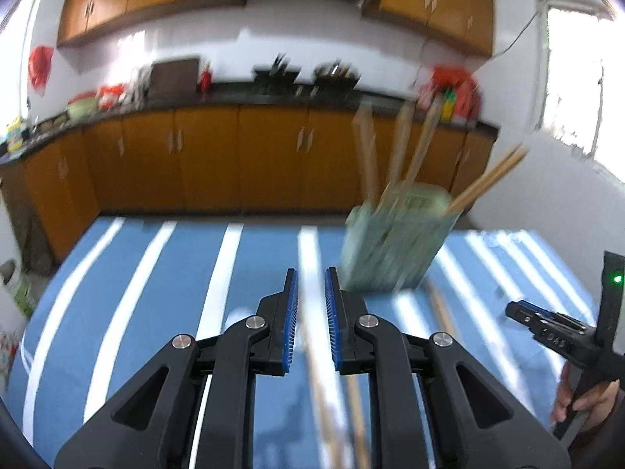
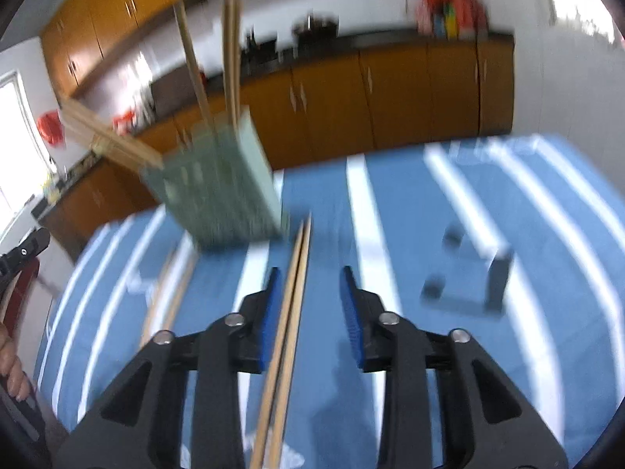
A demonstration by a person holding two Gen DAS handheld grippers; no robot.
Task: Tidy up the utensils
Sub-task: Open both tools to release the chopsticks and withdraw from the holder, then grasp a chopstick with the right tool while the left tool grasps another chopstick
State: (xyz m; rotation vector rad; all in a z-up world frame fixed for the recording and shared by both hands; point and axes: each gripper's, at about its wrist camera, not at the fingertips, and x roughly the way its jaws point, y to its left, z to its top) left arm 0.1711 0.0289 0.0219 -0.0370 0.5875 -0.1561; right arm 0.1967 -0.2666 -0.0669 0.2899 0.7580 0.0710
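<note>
Left hand-held gripper (image 1: pixel 311 287): mine; blue pads stand a narrow gap apart. A blurred wooden chopstick (image 1: pixel 312 336) lies in line with the gap; I cannot tell whether the pads touch it.
Green slotted plastic chopstick holder (image 1: pixel 394 234): upright on the desk, just beyond and right of my left fingertips; several wooden chopsticks (image 1: pixel 398 152) lean out of its top.
Desk (image 1: pixel 156 273): covered by a blue cloth with white stripes.
Right hand-held gripper (image 2: pixel 308 285): mine; pads moderately apart, not clamping.
Pair of light wooden chopsticks (image 2: pixel 291 312): flat on the cloth, side by side, between my right pads, close against the left one, tips toward the holder.
Small black stand (image 2: pixel 468 273): on the cloth, right of that gripper.
</note>
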